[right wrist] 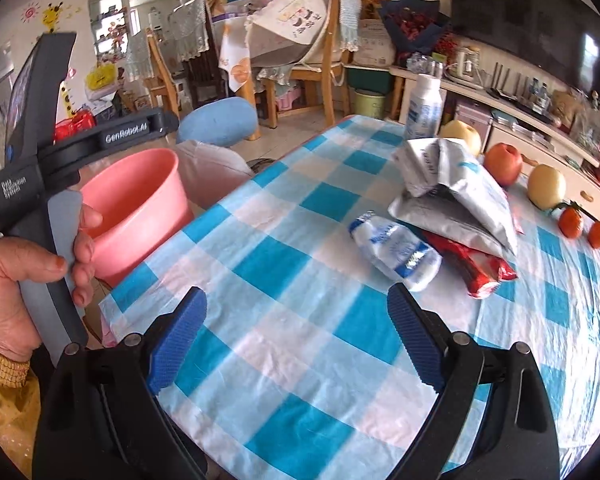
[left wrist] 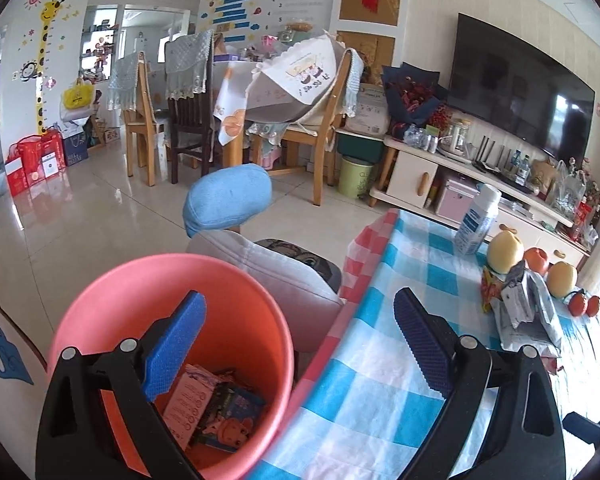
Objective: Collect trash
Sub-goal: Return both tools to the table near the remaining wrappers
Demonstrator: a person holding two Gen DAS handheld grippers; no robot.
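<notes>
A: Start with the big picture. What carries everything?

B: The bench, under a blue-and-white checked cloth. Off its left edge stands the pink bin, already holding a few printed packets at the bottom.

A: And the trash left to collect?

B: It sits on the far right of the bench: a folded silver pouch lying on a red wrapper, with a crumpled blue-and-white wrapper just beside them on the near side. Behind are a white bottle and some fruit, which I would not count as trash.

A: The tools?

B: The left hand-held gripper hangs over the bin and the bench edge, fingers wide apart, nothing between them. The right hand-held gripper is over bare cloth, fingers likewise spread and empty. A hand holds the left tool's handle.

A: So which step?

B: I judge it between items, going for another piece. The next move calls for the right one to go far and right, straddle the crumpled wrapper and close, since it lies clear of the pile.
</notes>
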